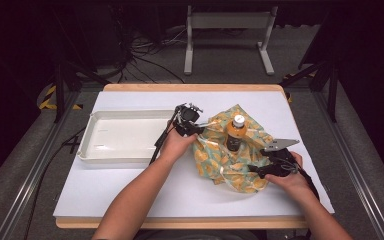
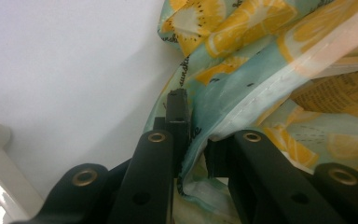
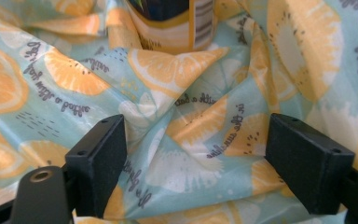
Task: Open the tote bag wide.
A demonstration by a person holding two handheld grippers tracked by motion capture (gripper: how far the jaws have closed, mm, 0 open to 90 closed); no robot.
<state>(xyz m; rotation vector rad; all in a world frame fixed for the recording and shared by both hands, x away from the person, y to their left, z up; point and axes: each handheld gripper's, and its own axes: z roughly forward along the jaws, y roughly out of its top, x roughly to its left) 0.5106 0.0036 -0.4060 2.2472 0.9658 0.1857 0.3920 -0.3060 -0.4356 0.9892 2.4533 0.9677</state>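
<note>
A white tray [image 1: 115, 136] lies at the left of the table [image 1: 130, 190], and just right of it the left gripper [image 1: 196, 127] is clamped on the edge of a lemon-print bag [image 1: 230, 162], its 2 jaws pinched narrow on the fabric. A bottle [image 1: 236, 132] with a white cap stands upright amid the crumpled bag, right of the table's middle. At the bag's right edge the right gripper [image 1: 254, 170] has its jaws spread wide over a fold, pads clear of the fabric.

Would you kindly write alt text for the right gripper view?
The right gripper hangs open over a crumpled lemon-print bag, its black fingers standing on either side of a fold. An orange-labelled bottle stands among the folds behind.
</note>
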